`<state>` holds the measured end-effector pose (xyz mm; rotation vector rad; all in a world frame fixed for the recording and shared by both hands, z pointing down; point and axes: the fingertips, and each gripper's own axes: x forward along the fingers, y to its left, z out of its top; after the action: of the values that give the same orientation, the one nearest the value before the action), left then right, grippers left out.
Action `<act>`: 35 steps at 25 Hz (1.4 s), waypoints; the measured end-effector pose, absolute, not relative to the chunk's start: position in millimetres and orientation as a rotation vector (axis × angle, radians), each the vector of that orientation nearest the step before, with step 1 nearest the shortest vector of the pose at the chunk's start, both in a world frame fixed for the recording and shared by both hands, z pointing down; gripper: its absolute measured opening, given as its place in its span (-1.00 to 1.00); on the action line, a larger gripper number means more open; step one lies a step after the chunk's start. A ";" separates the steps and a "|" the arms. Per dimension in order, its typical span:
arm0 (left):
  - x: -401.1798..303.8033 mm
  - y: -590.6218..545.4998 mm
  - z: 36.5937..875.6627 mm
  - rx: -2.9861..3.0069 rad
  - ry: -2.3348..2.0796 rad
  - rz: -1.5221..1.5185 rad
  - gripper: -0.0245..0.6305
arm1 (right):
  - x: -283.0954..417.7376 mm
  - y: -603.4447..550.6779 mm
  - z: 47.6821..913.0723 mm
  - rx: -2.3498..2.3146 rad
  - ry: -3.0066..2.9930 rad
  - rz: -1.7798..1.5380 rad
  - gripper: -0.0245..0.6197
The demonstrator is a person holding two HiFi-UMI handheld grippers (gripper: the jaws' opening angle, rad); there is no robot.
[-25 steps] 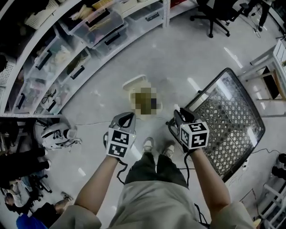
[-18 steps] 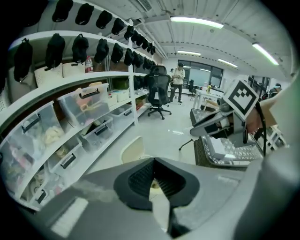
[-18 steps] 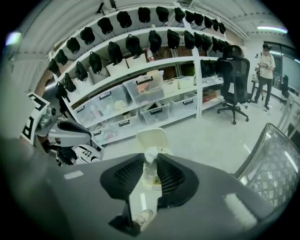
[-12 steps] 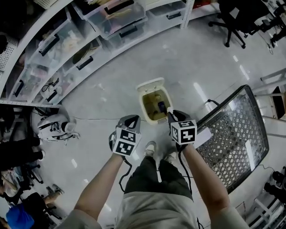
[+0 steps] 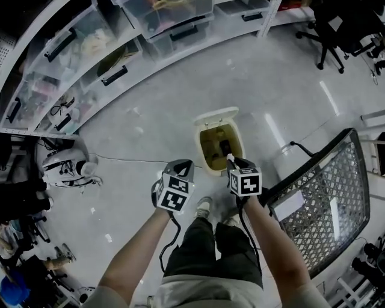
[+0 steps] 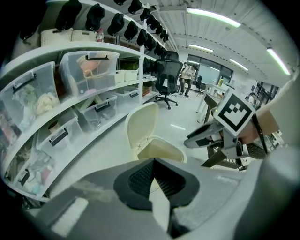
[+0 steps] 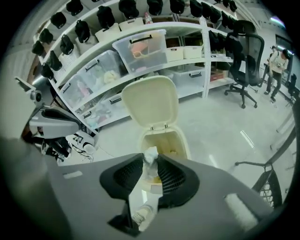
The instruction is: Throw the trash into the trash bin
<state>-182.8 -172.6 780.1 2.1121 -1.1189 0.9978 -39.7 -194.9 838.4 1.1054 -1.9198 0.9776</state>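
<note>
The cream trash bin (image 5: pixel 201 146) stands on the floor with its lid (image 5: pixel 215 115) flipped open and some litter inside. My right gripper (image 5: pixel 231 159) hangs just over the bin's near rim, shut on a crumpled white piece of trash (image 7: pixel 150 154); the trash pokes up between the pads (image 7: pixel 171 176), with the open bin (image 7: pixel 165 138) right behind it. My left gripper (image 5: pixel 185 162) is to the left of the bin, shut with nothing in it. In the left gripper view its pads (image 6: pixel 140 176) meet, with the bin (image 6: pixel 159 151) ahead.
Curved white shelves (image 5: pixel 90 66) with clear storage boxes (image 5: pixel 174 15) line the far side. A wire mesh cart (image 5: pixel 325 198) stands close at the right. A white device (image 5: pixel 66 171) and a thin cable (image 5: pixel 132 160) lie at the left. An office chair (image 5: pixel 337 27) is far right.
Both grippers have sunk and moved toward the bin. The right one, still holding the trash, now sits over the bin's near rim; the bin looks closer.
</note>
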 end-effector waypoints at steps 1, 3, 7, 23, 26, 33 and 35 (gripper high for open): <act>-185.3 -173.4 785.3 2.115 -1.116 1.001 -0.92 | -40.2 -196.5 846.7 1.112 -1.914 0.970 -0.59; -190.4 -173.0 793.8 2.113 -1.115 1.005 -0.92 | -39.2 -200.6 859.6 1.135 -1.900 0.954 -0.51; -194.0 -169.6 801.1 2.093 -1.118 0.998 -0.92 | -33.5 -206.8 869.7 1.164 -1.890 0.953 -0.39; -179.8 -180.0 671.5 2.230 -1.210 0.961 -0.92 | -12.3 -203.9 676.0 1.265 -2.176 0.772 -0.38; -170.3 -182.0 624.4 2.312 -1.252 0.942 -0.92 | 10.6 -198.4 626.5 1.343 -2.214 0.688 -0.38; -148.3 -179.5 529.0 2.444 -1.302 0.908 -0.92 | 61.5 -176.3 513.0 1.533 -2.284 0.541 -0.37; -141.8 -177.2 502.8 2.474 -1.316 0.886 -0.92 | 72.7 -167.1 481.6 1.576 -2.302 0.507 -0.36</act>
<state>-141.8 -177.2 502.8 2.4738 -1.3162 0.8857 72.7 -167.1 481.6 1.5757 -2.3021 0.5072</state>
